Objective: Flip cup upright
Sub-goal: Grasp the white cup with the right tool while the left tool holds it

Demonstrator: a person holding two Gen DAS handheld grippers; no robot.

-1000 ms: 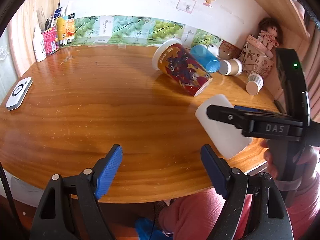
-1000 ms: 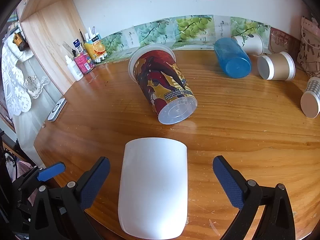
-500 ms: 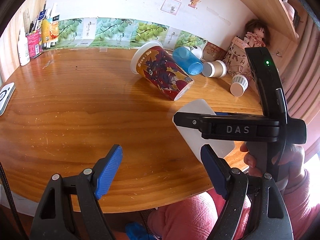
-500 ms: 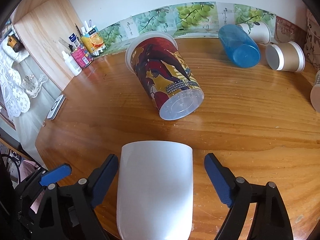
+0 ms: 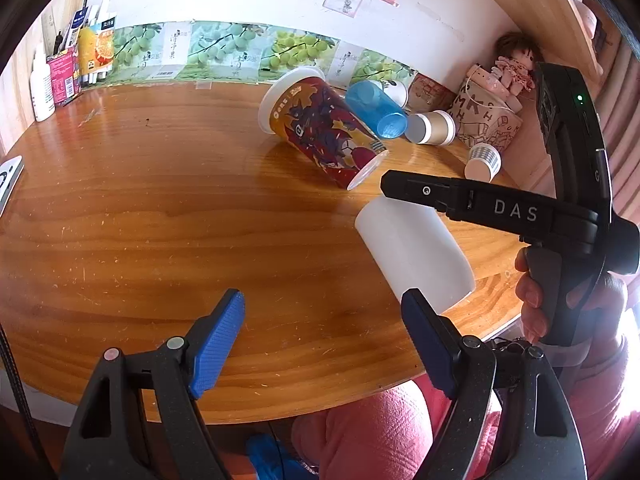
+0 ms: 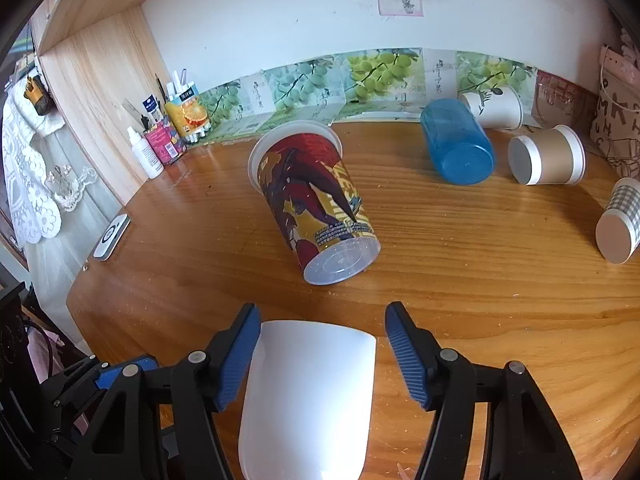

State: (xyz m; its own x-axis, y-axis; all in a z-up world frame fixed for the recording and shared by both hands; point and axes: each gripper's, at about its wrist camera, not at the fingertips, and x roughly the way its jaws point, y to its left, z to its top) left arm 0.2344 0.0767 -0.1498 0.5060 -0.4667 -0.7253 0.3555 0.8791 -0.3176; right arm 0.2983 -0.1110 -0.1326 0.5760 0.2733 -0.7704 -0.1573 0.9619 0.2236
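A plain white cup (image 6: 310, 392) lies on its side on the wooden table near the front edge; it also shows in the left wrist view (image 5: 416, 252). My right gripper (image 6: 322, 354) straddles it with the jaws narrowed to either side of its body; a small gap shows on the right side. My left gripper (image 5: 326, 342) is open and empty above the front edge of the table (image 5: 160, 208), to the left of the white cup.
A large red-and-yellow printed cup (image 6: 316, 208) lies on its side just beyond the white cup. A blue cup (image 6: 456, 148), a brown paper cup (image 6: 548, 160), a white paper cup (image 6: 494, 106) and a checked cup (image 6: 620, 224) lie at the back right. Bottles and cartons (image 6: 168, 140) stand back left.
My right gripper has moved forward over the white cup and its jaws have narrowed around it. The left gripper has stayed open and shifted slightly.
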